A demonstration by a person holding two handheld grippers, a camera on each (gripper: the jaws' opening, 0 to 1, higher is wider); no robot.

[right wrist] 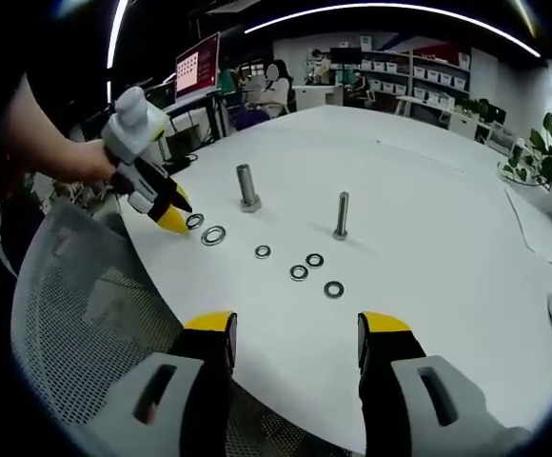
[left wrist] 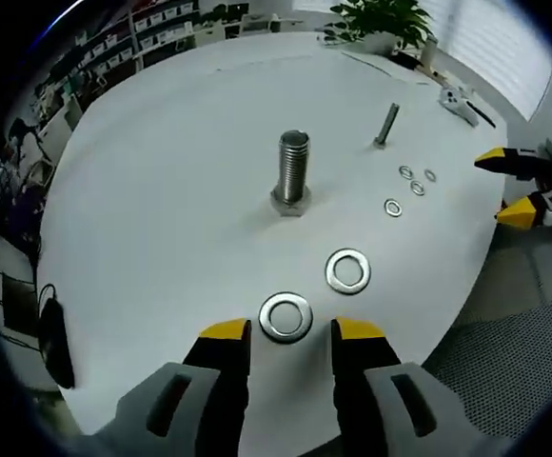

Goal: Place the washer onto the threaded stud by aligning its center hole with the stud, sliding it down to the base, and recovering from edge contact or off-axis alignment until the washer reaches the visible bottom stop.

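Round white table [left wrist: 162, 190], smooth and bare-topped. Standing upright on it: thick threaded stud [left wrist: 293, 173] on hex base, thinner bolt [left wrist: 386, 126] farther back. Lying flat: two large washers [left wrist: 285, 317] at near edge, four small washers [left wrist: 393, 208] beside thinner bolt.

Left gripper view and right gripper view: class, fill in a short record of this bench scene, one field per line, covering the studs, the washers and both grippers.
Surface: white table
Large stud: thick bolt standing upright on its hex head, nothing on it yet
Small stud: thin bolt upright, farther back
Large washers: two; one between the left gripper's jaws, other flat beside it
Small washers: four, in a loose cluster
Left gripper: open, around near washer
Right gripper: open, holds nothing, above table edge
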